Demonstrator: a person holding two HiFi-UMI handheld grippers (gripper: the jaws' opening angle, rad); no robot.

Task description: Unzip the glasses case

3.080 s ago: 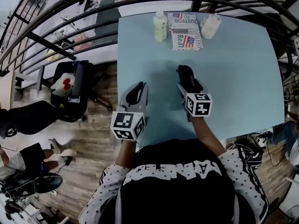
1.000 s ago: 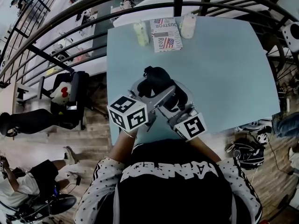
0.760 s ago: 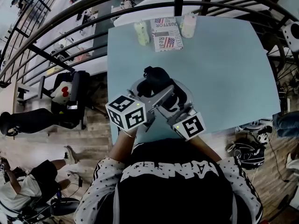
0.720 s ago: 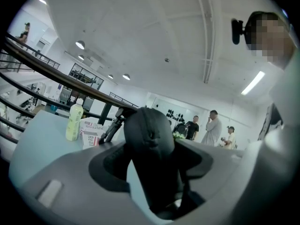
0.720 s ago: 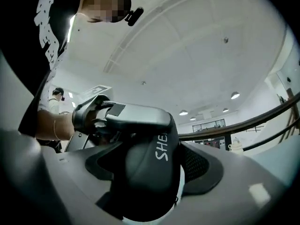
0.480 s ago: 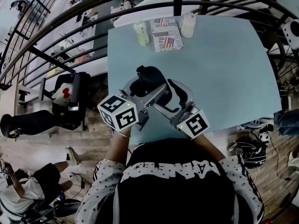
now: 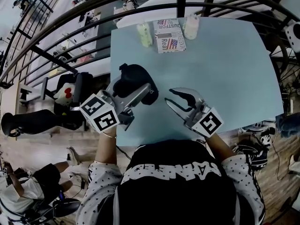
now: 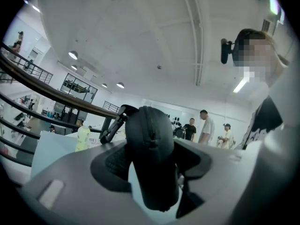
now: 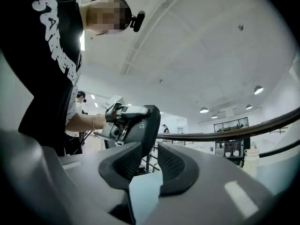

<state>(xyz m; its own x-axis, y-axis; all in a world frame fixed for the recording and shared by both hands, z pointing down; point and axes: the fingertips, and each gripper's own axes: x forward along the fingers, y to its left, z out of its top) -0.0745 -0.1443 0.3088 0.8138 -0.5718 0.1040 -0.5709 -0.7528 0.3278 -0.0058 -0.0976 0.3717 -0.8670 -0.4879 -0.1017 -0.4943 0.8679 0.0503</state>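
The black glasses case [image 7: 134,81] hangs above the near left part of the pale blue table [image 7: 225,64]. My left gripper [image 7: 133,92] is shut on it. In the left gripper view the case [image 8: 151,149] stands on end between the pads and fills the gap. My right gripper [image 7: 174,96] is a little to the right of the case, apart from it. Its jaws have just been closing and a narrow gap is left, with nothing between them. In the right gripper view the case [image 9: 146,122] shows beyond my right gripper [image 9: 149,162].
At the table's far edge stand two pale bottles [image 7: 145,34] [image 7: 191,26] with a printed flag box [image 7: 168,35] between them. A dark curved railing [image 7: 70,18] runs behind and to the left. The table's left edge is just beside the case.
The left gripper has carried the case left and up, away from the right gripper. The right gripper has come off the case and its jaws have narrowed.
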